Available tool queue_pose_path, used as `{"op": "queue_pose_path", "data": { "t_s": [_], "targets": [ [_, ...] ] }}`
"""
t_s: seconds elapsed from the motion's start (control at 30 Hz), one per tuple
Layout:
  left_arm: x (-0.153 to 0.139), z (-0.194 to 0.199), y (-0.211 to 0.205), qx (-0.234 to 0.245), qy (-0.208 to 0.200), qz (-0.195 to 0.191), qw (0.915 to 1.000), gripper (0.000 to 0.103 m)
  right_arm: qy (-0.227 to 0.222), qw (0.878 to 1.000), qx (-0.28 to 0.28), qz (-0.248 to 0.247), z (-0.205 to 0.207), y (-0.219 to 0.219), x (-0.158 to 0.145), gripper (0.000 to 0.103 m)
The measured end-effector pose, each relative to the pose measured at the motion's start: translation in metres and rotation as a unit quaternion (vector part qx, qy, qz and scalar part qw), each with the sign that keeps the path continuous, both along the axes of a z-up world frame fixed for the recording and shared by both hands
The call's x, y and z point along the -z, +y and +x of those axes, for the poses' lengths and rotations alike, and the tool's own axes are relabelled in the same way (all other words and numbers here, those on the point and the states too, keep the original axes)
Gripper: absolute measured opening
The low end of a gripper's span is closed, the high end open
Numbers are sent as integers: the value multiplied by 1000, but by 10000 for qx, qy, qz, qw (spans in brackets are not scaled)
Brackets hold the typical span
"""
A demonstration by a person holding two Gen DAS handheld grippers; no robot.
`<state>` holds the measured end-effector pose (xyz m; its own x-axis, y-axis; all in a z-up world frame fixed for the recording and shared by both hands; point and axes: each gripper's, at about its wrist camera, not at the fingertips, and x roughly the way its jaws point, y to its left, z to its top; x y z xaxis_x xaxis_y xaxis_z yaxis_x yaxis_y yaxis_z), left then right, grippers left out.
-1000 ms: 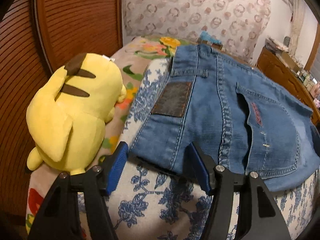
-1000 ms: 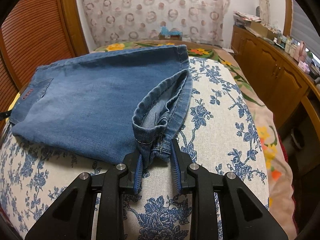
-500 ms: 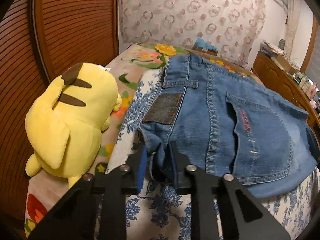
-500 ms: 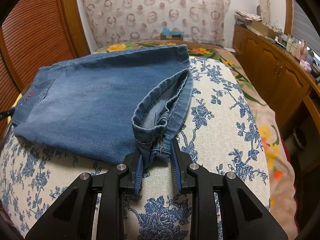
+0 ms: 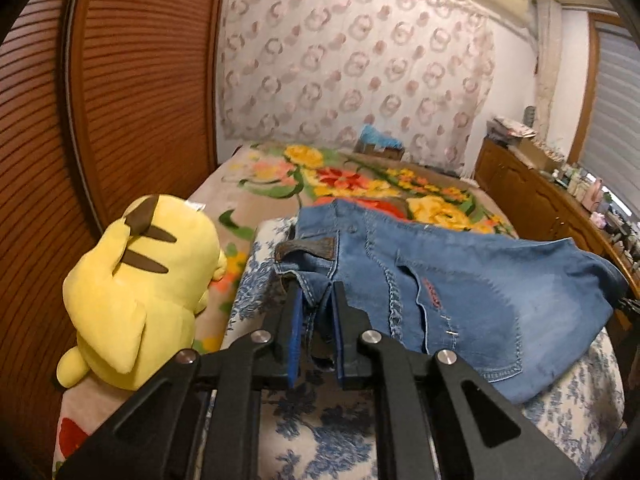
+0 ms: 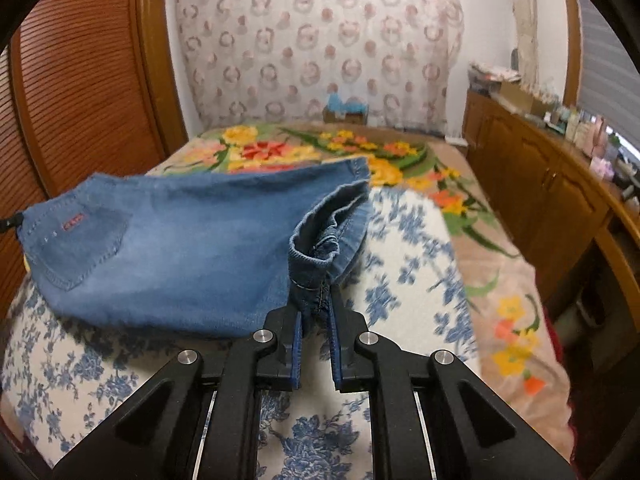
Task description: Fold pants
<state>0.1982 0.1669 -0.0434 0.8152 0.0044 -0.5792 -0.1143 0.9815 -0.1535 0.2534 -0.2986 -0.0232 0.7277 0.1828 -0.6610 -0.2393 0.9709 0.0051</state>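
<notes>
The blue denim pants hang lifted above a blue-flowered white cushion. My left gripper is shut on the waistband near the dark leather patch. The back pocket with a red tag faces the camera. In the right wrist view, my right gripper is shut on the bunched leg hems of the pants. The cloth is raised between the two grippers and sags toward the cushion.
A yellow plush toy lies left of the cushion against the wooden slatted door. A flowered blanket covers the bed beyond. A wooden cabinet with clutter on top runs along the right.
My left gripper closed on the waistband, then both grippers lifted the pants up off the cushion. The right gripper kept its hold on the hems.
</notes>
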Motion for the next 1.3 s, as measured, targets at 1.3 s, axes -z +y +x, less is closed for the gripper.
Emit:
{"op": "queue_pose_path", "data": {
  "t_s": [1.3],
  "targets": [
    [62,-160,-41,444,224,-127,9987,17,187,9974,565,402,-173,-92,38,9]
  ]
}}
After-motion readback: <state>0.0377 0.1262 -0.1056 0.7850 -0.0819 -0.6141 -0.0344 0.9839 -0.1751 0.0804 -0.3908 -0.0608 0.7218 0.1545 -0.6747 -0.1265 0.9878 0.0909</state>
